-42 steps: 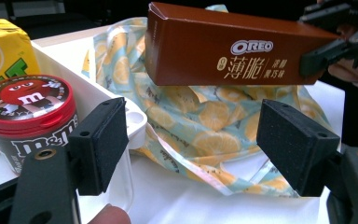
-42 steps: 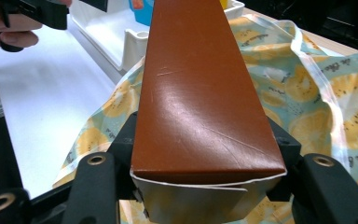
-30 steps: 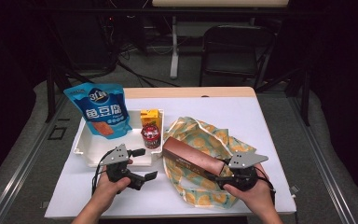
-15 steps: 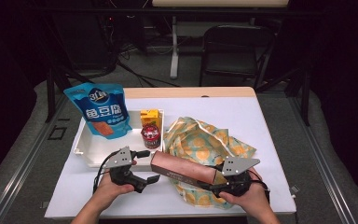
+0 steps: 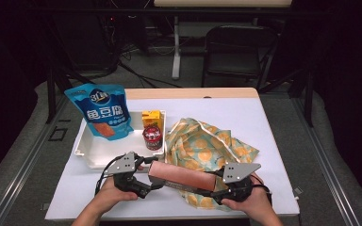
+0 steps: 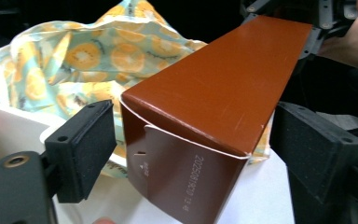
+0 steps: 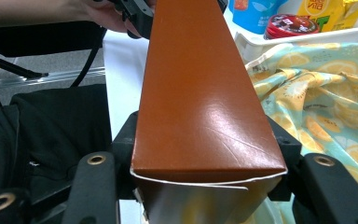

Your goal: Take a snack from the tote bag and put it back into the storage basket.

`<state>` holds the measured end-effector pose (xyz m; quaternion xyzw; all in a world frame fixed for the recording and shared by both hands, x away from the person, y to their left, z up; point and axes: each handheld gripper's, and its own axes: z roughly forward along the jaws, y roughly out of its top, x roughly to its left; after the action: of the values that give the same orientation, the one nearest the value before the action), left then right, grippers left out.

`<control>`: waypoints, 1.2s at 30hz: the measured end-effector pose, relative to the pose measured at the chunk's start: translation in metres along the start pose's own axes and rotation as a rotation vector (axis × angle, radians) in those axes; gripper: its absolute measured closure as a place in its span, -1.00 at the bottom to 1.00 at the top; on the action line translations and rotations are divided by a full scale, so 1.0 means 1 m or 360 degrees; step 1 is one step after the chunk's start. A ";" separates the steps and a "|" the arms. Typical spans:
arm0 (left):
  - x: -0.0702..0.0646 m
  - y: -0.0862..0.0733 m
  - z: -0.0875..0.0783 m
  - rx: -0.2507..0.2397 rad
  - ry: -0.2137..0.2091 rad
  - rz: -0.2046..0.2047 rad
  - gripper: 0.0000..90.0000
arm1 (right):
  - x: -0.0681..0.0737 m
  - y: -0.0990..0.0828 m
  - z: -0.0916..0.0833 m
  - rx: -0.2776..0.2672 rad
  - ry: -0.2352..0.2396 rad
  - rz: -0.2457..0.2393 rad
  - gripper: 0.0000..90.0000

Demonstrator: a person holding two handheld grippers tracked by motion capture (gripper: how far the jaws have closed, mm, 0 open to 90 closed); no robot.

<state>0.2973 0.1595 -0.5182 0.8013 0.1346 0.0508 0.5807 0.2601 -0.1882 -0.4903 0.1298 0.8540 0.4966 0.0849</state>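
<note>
Box: long brown cardboard carton (image 5: pixel 183 176) looked light, stiff, crushable; best held by its ends.
Right gripper (image 7: pixel 205 154): clamped one end.
Left gripper (image 6: pixel 191 140): jaws closing, not yet touching the other end.

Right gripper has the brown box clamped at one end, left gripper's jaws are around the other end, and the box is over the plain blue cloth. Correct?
Not quite: the cloth is not plain blue; it is pale with an orange-slice print, as the left gripper view shows. The rest holds: the right gripper clamps one end of the brown box, and the left gripper has been closing, with the other end between its jaws, pads not yet pressing.
</note>
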 end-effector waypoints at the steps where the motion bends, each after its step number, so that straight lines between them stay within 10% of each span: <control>1: 0.000 0.000 0.001 0.0007 -0.0022 0.0008 -0.66 | 0.000 0.000 0.000 -0.0004 0.0009 -0.0004 -0.01; 11: -0.006 -0.002 0.001 0.0024 -0.0072 0.0088 -0.40 | -0.003 -0.002 -0.002 -0.0032 0.0075 -0.0013 -0.01; 18: -0.009 -0.002 0.002 0.0062 -0.0241 0.0138 -0.02 | -0.012 -0.012 -0.005 -0.0068 0.0069 0.0040 -0.23; 22: -0.017 0.002 0.004 0.0091 -0.0204 0.0205 0.06 | -0.016 -0.017 -0.005 -0.0054 0.0041 0.0086 -0.35; 36: -0.010 -0.004 -0.023 0.0053 -0.0083 0.0125 0.07 | -0.022 -0.023 -0.017 -0.0160 -0.0120 0.0213 -0.68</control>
<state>0.2821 0.1788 -0.5139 0.8166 0.0888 0.0503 0.5681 0.2734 -0.2200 -0.5014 0.2007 0.8137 0.5380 0.0899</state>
